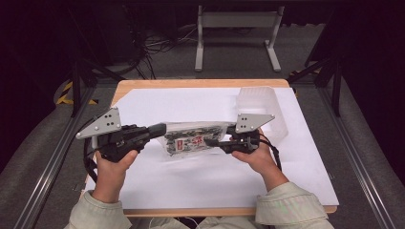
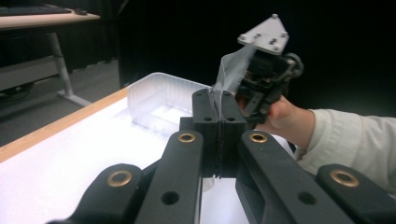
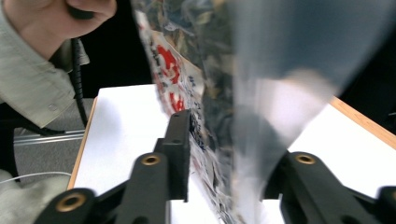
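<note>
High view puts the printed packet (image 1: 193, 139) over the middle of the white sheet (image 1: 191, 181) on the bench (image 1: 200, 83), stretched level between the two claws. It is a clear plastic bag with dark contents and a label in red and black print. Its left end is in the left claw (image 1: 160, 130), its right end at the right claw (image 1: 224, 138).

Left gripper view shows that claw's two black jaws pressed fully together, with a thin edge of the clear film (image 2: 233, 70) pinched between their tips and rising from them toward the other hand (image 2: 285, 116).

Right gripper view shows the packet (image 3: 187, 84) standing on edge between that claw's jaws, the red lettering facing the left jaw and a blurred clear flap (image 3: 289, 70) across the right one. The left jaw lies against the printed face; the right jaw's pad is hidden behind the film, so I cannot tell for sure whether it presses, though the jaws are drawn close around the packet.

Beyond the packet, a clear plastic tray (image 1: 260, 107) sits at the far right of the sheet, just behind the right claw. The person's pale sleeves (image 1: 291, 205) come in from the near edge, and a grey frame (image 1: 236, 33) stands on the floor past the bench
</note>
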Tool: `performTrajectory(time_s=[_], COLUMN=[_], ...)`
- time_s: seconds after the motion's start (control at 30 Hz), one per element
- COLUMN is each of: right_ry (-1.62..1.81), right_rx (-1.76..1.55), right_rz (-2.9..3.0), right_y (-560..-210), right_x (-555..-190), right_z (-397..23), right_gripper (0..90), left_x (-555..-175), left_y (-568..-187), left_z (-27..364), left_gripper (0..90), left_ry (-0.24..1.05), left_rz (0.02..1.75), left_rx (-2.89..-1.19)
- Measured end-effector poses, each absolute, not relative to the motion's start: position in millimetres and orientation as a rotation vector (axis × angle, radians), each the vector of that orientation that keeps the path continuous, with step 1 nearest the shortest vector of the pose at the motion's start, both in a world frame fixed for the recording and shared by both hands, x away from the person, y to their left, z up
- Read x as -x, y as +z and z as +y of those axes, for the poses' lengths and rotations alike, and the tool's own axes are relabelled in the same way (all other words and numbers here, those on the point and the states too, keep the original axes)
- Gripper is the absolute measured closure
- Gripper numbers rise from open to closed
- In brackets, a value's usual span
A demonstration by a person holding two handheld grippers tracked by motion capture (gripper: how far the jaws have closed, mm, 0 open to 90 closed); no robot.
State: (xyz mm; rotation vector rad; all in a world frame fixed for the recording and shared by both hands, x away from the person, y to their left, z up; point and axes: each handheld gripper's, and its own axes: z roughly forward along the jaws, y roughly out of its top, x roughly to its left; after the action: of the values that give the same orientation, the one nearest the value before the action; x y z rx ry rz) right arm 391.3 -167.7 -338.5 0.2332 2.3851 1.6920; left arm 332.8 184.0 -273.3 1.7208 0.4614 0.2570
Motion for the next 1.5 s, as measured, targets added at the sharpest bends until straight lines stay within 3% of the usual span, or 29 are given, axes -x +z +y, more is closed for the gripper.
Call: performTrajectory(time_s=[0.57,0.7,0.87,0.93,1.1,1.5], right_ry=[1.720,1.720,1.725,1.724,1.722,1.673], right_rx=[-0.181,-0.174,-0.194,-0.201,-0.241,-0.397], right_rz=[2.525,2.539,2.530,2.525,2.506,2.348], right_y=[-334,-328,-323,-322,-315,-294], right_x=[-386,-381,-379,-379,-378,-380], right_z=[-165,-164,-166,-167,-174,-206], right_gripper=[75.2,75.7,75.8,75.8,75.8,75.7], left_x=[-337,-337,-338,-338,-342,-351], left_y=[-275,-274,-274,-274,-278,-300], left_z=[191,195,198,199,202,209], left_gripper=[87.4,75.9,46.9,39.8,33.3,28.9], left_ry=[0.257,0.256,0.296,0.300,0.329,0.368], left_rz=[0.513,0.516,0.550,0.561,0.590,0.623], left_rx=[-1.691,-1.668,-1.656,-1.653,-1.662,-1.706])
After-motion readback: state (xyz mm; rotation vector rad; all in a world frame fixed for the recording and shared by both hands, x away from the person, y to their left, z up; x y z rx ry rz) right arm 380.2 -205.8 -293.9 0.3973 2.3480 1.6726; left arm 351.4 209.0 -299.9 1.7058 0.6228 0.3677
